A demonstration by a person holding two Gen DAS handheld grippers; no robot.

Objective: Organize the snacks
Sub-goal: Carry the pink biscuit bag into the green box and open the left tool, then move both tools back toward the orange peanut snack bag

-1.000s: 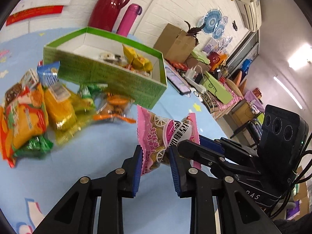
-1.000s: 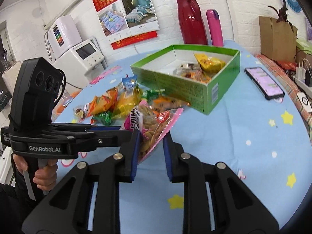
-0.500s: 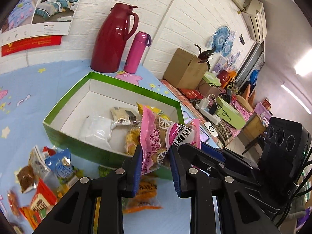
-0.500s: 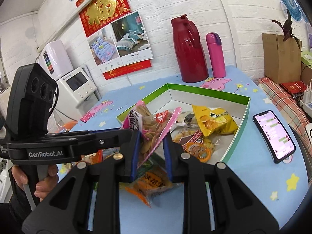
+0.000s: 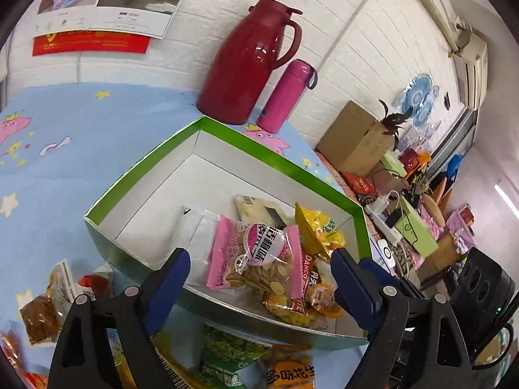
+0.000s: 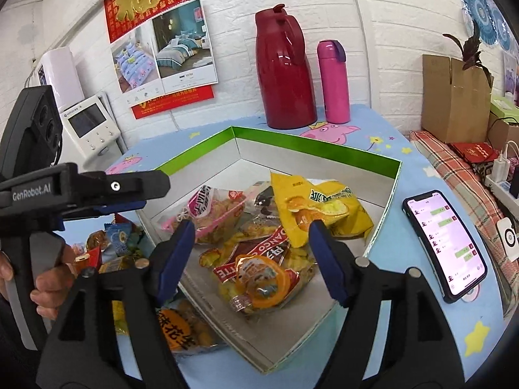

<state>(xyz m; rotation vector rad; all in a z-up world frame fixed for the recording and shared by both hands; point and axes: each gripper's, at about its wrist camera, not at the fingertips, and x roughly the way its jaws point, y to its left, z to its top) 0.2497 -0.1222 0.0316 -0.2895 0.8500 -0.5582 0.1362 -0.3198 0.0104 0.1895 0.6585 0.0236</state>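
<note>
Left wrist view: the left tool (image 5: 256, 269) is hanging open over the green box (image 5: 142, 165), the pink snack packet (image 5: 256, 259) lying inside, directly ahead between its fingers.

Right wrist view: the right tool (image 6: 251, 246) is also gaping empty above the box; loose snacks (image 6: 113, 240) are waiting on the tabletop (image 6: 421, 317) leftward, nearer the left tool.

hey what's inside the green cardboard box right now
The green cardboard box holds a pink seed packet, a yellow snack bag, a red-banded wrapper and an orange jelly cup. Whatever lies under that pile is covered.
</note>
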